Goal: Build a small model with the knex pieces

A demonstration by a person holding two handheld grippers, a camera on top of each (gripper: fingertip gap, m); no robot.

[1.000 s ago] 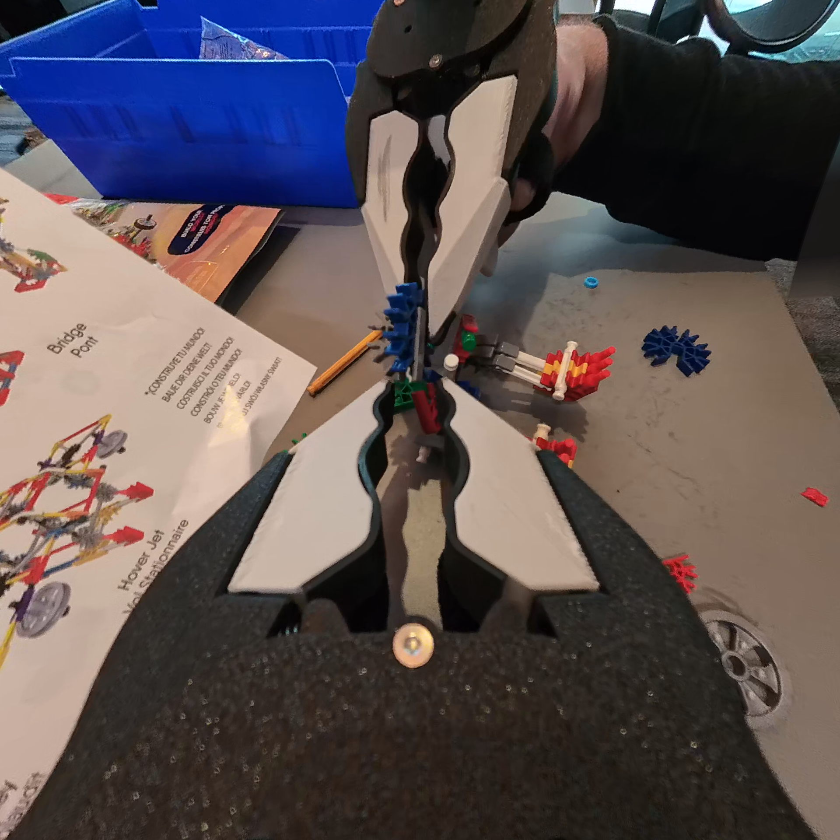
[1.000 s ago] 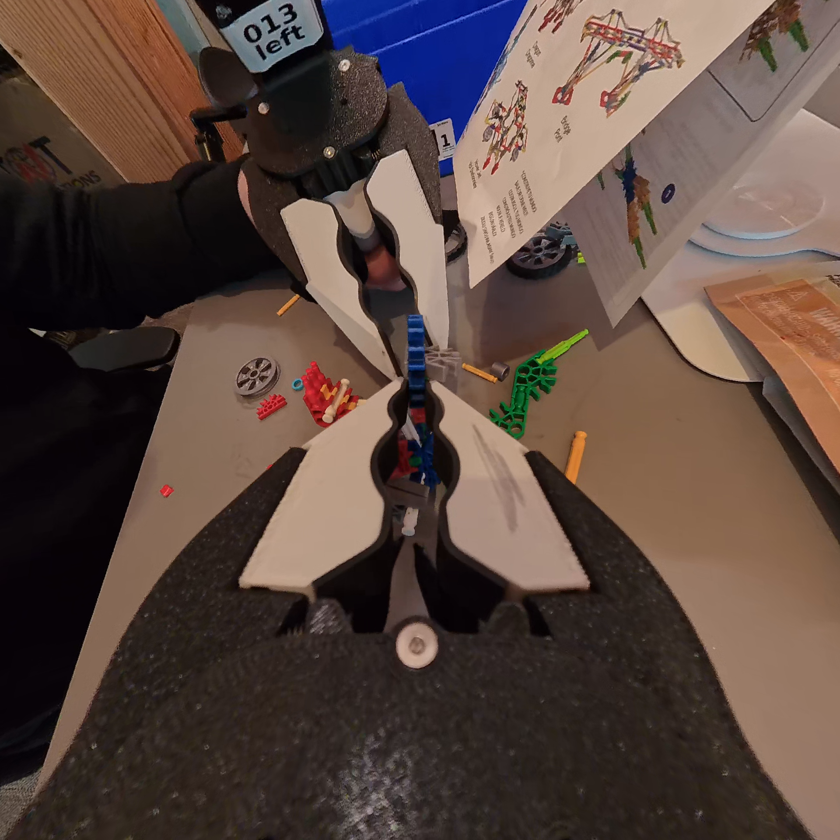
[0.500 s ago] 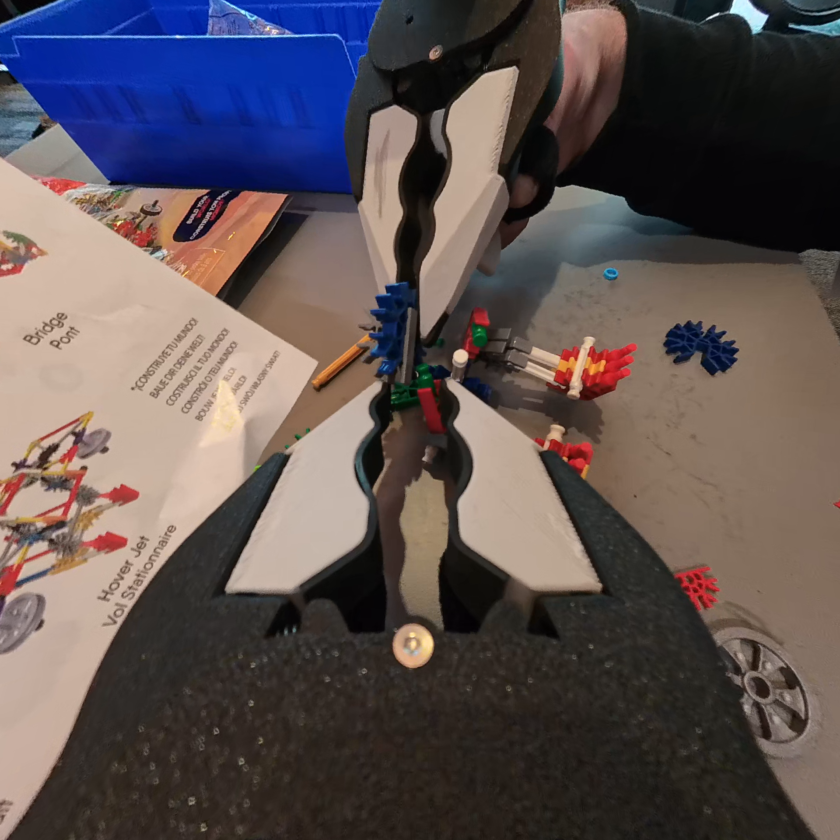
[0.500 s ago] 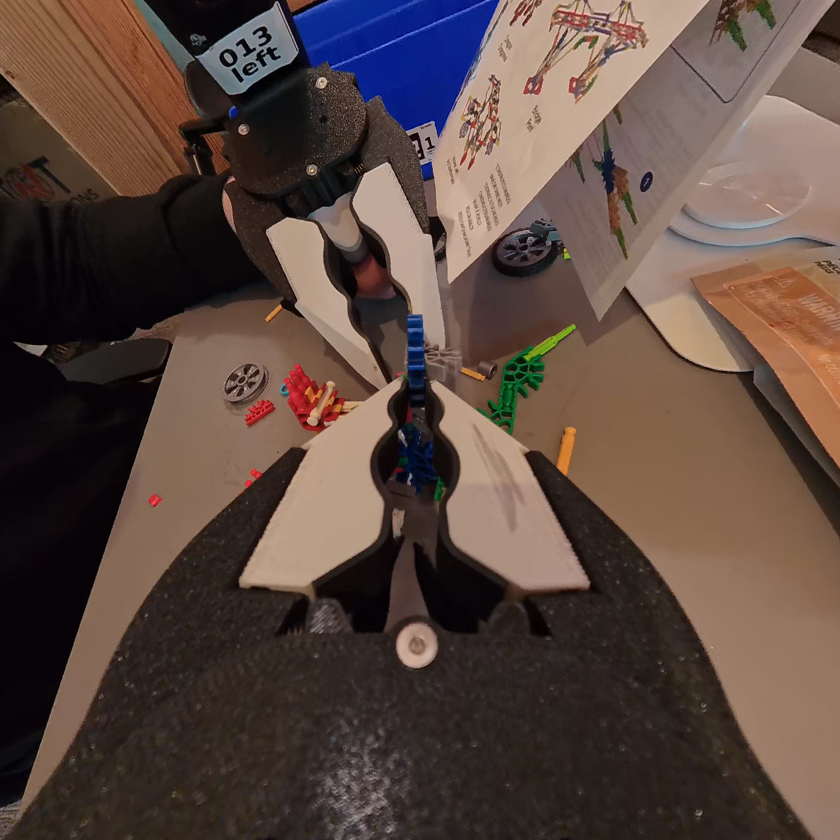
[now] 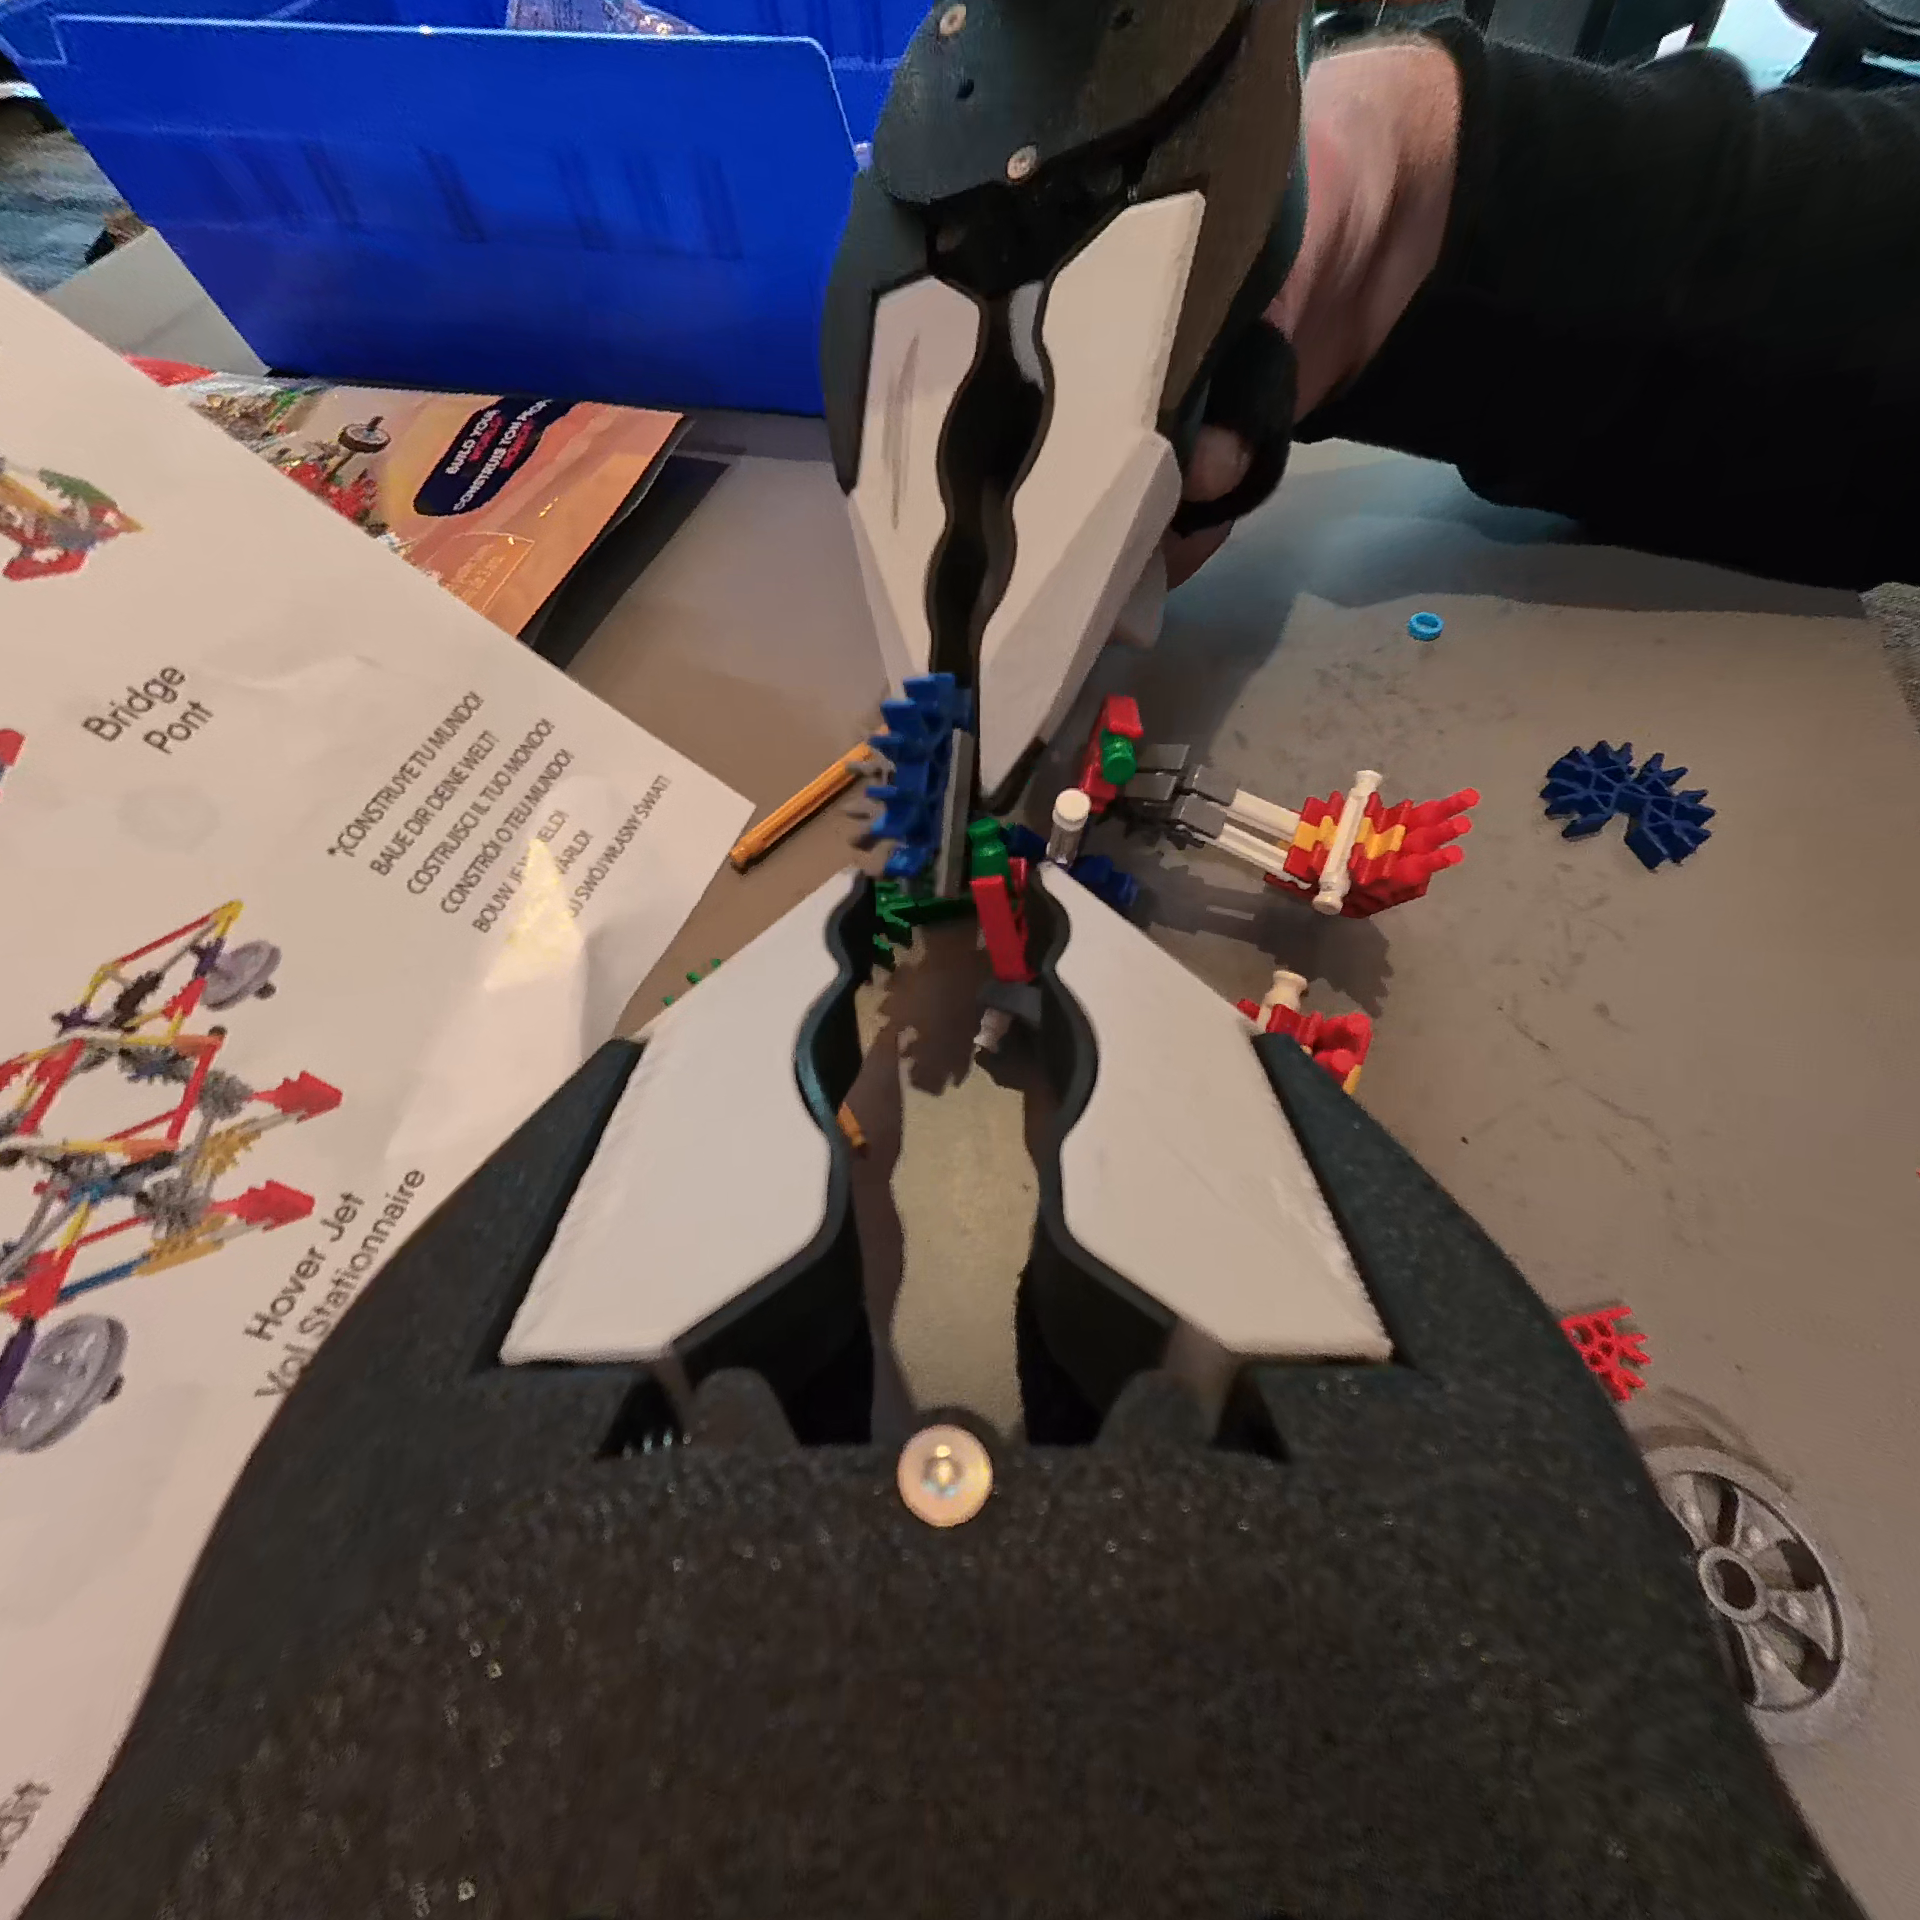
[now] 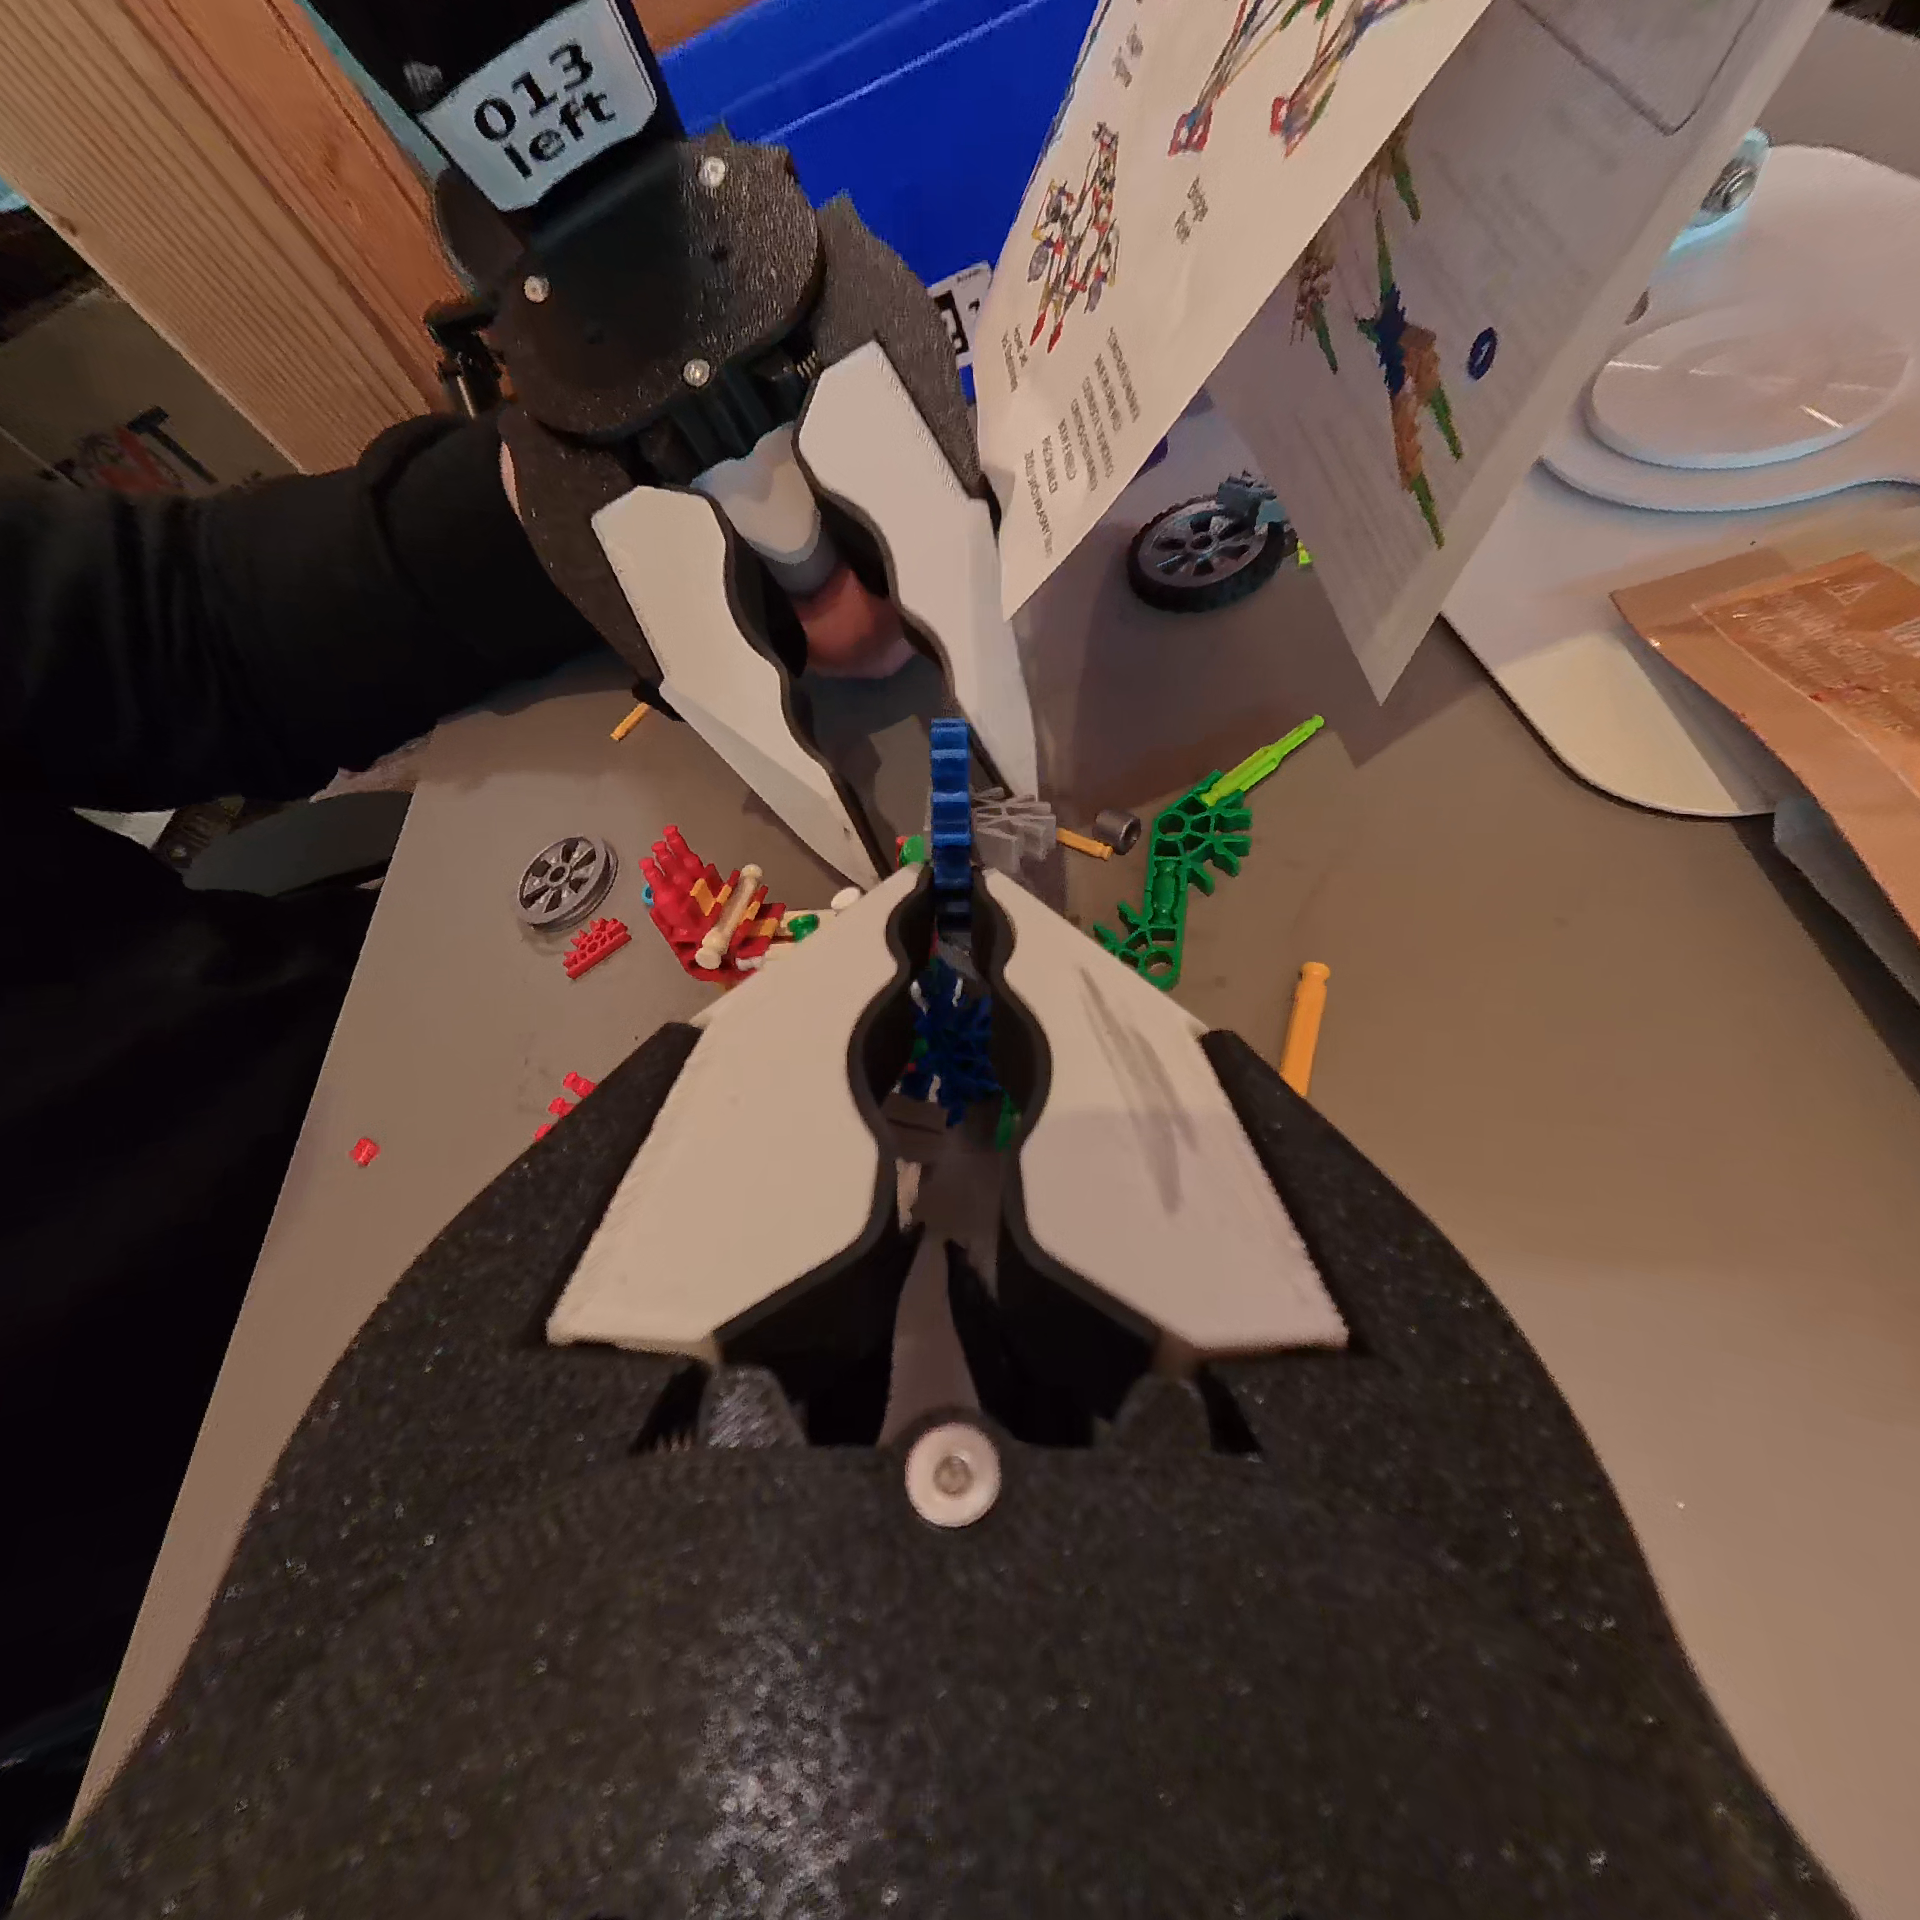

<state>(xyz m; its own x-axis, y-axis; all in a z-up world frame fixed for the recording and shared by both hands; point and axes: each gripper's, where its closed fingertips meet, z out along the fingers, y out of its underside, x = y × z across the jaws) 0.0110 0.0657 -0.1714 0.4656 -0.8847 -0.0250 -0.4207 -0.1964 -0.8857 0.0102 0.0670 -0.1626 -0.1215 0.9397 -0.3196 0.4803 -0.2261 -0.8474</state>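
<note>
Grey surface [image 5: 1558, 1091] littered with loose parts | right gripper [image 6: 951, 883] fingers clamped on blue toothed connector [image 6: 948, 800], held above surface | left gripper [image 5: 951, 883] fingers pinch adjoining red-green cluster [image 5: 987, 894] | light, rigid, snap-fit; judged best gripped on flat faces.

blue bin [image 5: 436, 208] cut off at top edge, instruction sheet [image 5: 260, 831] cropped at left, small assembly [image 5: 987, 883] partly hidden behind tool tips

The left gripper [image 5: 951, 883] has its fingers narrowly parted around a small rod-and-connector assembly [image 5: 992, 894]; the right gripper [image 5: 971, 748] pinches its blue gear [image 5: 920, 769] above the worktop [image 5: 1558, 1039].
</note>
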